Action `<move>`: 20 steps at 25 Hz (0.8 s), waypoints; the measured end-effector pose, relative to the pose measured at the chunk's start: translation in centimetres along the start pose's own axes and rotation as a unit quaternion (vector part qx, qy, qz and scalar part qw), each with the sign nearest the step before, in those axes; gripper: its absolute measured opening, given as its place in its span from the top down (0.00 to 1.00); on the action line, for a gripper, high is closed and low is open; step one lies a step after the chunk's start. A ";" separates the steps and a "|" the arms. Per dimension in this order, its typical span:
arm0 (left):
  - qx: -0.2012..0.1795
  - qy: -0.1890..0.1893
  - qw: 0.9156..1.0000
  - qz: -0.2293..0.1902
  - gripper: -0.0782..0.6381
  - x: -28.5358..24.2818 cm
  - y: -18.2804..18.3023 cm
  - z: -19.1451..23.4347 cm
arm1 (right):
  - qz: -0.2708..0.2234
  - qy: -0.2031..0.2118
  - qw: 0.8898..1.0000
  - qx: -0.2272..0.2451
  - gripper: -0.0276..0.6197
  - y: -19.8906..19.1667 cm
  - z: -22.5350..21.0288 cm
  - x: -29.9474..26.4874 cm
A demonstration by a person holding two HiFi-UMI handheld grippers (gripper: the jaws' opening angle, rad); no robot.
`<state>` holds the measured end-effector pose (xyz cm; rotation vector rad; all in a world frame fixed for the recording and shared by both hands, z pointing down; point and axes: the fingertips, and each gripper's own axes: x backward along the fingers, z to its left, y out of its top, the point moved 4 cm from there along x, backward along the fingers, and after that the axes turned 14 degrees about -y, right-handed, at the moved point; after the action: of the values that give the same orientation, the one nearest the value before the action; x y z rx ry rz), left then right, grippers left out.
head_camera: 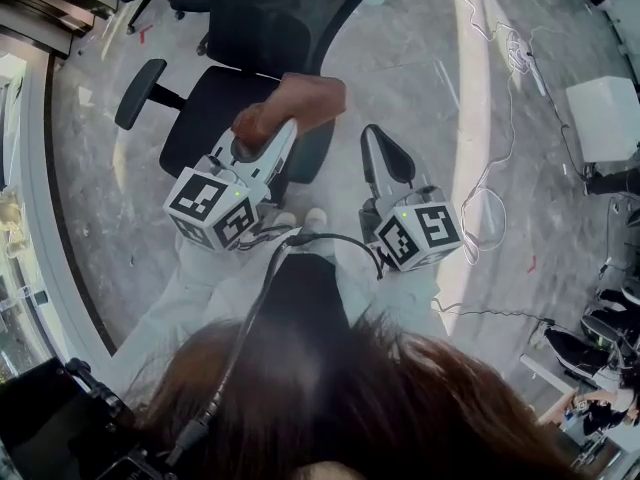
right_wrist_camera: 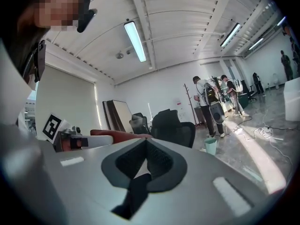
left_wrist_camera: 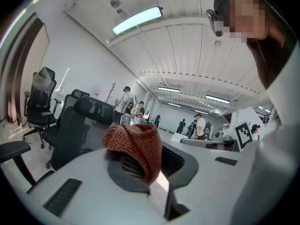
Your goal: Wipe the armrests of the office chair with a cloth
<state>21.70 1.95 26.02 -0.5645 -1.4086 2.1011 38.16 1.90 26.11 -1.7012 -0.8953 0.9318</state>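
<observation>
The left tongs [head_camera: 284,131] clamp a rust-red cloth [head_camera: 302,96] over the chair [head_camera: 212,103] at upper centre; the right tongs [right_wrist_camera: 146,159], just right, are closed and empty.

Left gripper [left_wrist_camera: 149,170]: pale grey shell, dark ribbed pads | right gripper [right_wrist_camera: 146,149]: same grey shell, black pads | left marker cube [head_camera: 212,208], right marker cube [head_camera: 418,236]: white faces, black square codes, small green light | cable [head_camera: 250,318]: black, thin | trousers [head_camera: 190,298]: pale | shoes [head_camera: 300,218]: white

Open office, swivel chairs [head_camera: 205,108], ceiling strip lights [left_wrist_camera: 137,20] (long white hall)
</observation>
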 end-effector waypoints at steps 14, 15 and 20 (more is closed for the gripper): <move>0.068 -0.118 0.989 -0.054 0.84 -0.9 3.3 -1.8 | 0.063 0.256 0.943 -0.201 0.61 -1.1 0.5 -1.1; 0.073 -0.127 0.988 -0.054 0.84 -1.1 3.3 -1.9 | 0.065 0.267 0.939 -0.206 0.60 -1.1 0.8 -1.4; 0.068 -0.159 0.985 -0.021 0.84 -2.0 2.1 -3.6 | 0.046 0.300 0.920 -0.248 0.60 0.0 1.9 -2.0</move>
<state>25.01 2.52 22.86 -0.1481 -1.4138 2.3053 35.65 0.89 25.97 -2.2990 -0.6587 0.1879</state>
